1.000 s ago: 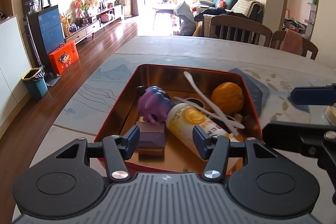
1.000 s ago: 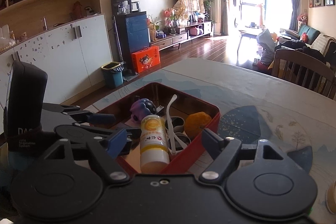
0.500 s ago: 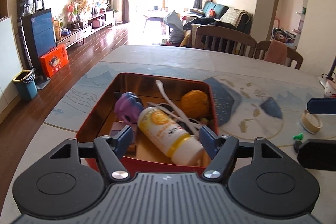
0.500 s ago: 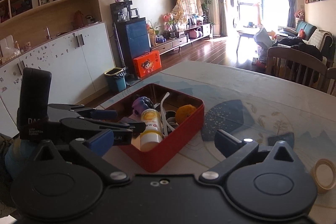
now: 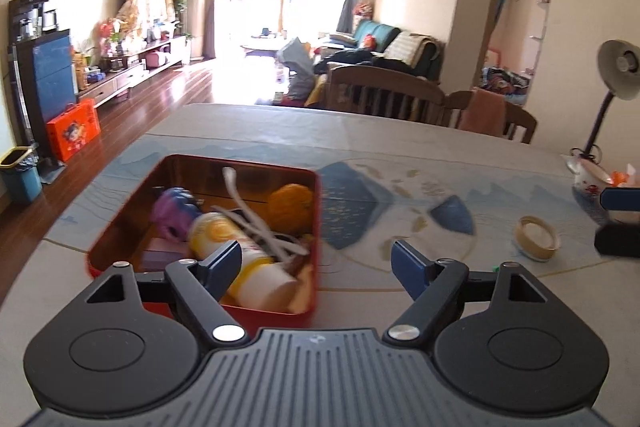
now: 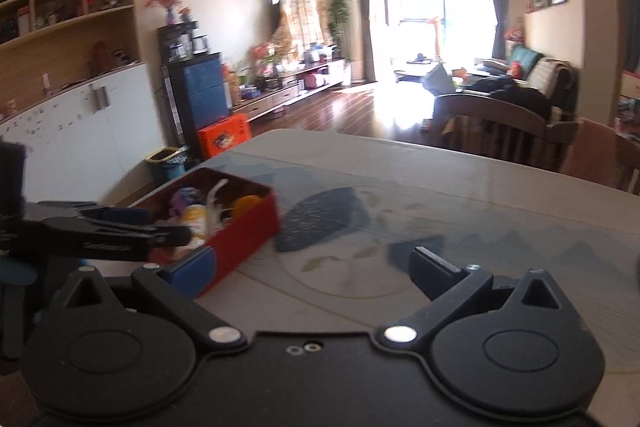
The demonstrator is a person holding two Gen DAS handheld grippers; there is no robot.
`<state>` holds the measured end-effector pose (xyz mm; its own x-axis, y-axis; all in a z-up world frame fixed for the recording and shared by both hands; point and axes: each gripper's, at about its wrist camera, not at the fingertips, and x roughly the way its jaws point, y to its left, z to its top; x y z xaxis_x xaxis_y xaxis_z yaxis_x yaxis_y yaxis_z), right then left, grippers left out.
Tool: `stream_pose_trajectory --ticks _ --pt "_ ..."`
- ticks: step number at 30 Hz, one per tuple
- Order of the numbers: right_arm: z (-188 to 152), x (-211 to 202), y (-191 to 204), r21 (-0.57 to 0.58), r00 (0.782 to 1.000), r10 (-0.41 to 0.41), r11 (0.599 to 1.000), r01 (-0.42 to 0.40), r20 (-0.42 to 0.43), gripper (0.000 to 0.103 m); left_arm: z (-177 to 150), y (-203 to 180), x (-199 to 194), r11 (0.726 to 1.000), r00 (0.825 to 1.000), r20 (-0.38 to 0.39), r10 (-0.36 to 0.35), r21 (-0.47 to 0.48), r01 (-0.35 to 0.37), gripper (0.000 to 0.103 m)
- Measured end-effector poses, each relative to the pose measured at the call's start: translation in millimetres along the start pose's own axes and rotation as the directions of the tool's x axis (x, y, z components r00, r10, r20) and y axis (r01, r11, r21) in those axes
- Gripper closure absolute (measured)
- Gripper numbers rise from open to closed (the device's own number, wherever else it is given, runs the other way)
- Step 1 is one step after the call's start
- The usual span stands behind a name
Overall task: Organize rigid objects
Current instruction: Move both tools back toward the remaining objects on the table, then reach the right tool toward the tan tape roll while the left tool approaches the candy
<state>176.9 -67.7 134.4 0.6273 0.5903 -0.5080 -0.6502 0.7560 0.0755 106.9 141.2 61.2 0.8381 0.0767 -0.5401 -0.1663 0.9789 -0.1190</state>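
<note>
We see our left gripper (image 5: 316, 265), jaws just widening and empty, above the red tin (image 5: 120, 223) holding a yellow bottle (image 5: 240, 251); a tape roll (image 5: 536, 238) lies on the surface (image 5: 400, 143).

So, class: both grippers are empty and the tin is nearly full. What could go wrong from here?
1. The red tin is crowded: the bottle and white spoon lie across other items, so adding more could spill something.
2. The tape roll lies flat on the table; open fingers may slip off its thin rim.
3. The left gripper and right gripper, jaws just opened, work close together and might collide.
</note>
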Motion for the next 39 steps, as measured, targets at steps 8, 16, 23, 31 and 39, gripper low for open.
stream_pose_trajectory --ticks 8,16,23,31,39 --pt "-17.8 -3.0 -60.0 0.087 0.991 -0.136 0.987 0.137 -0.013 0.000 -7.3 -43.8 11.2 0.995 0.996 0.001 -0.092 0.045 0.092 0.012" --pt "-39.0 13.0 -99.4 0.137 0.977 -0.206 0.968 0.212 -0.054 0.000 -21.7 -89.7 23.9 0.976 0.979 -0.036 -0.201 0.072 0.203 0.006" --pt "-53.2 43.1 -126.4 0.152 0.973 -0.196 0.965 0.214 -0.125 0.000 -42.4 -127.6 37.8 0.964 0.965 -0.075 -0.251 0.072 0.257 0.005" --pt "-68.3 70.8 -135.9 0.127 0.960 -0.223 0.961 0.246 -0.170 0.000 -65.3 -165.9 53.6 0.938 0.947 -0.143 -0.286 0.162 0.308 0.005" --pt "-75.8 92.7 -142.7 0.141 0.961 -0.221 0.959 0.245 -0.165 0.000 -79.6 -179.8 71.3 0.937 0.954 -0.145 -0.263 0.199 0.288 0.005"
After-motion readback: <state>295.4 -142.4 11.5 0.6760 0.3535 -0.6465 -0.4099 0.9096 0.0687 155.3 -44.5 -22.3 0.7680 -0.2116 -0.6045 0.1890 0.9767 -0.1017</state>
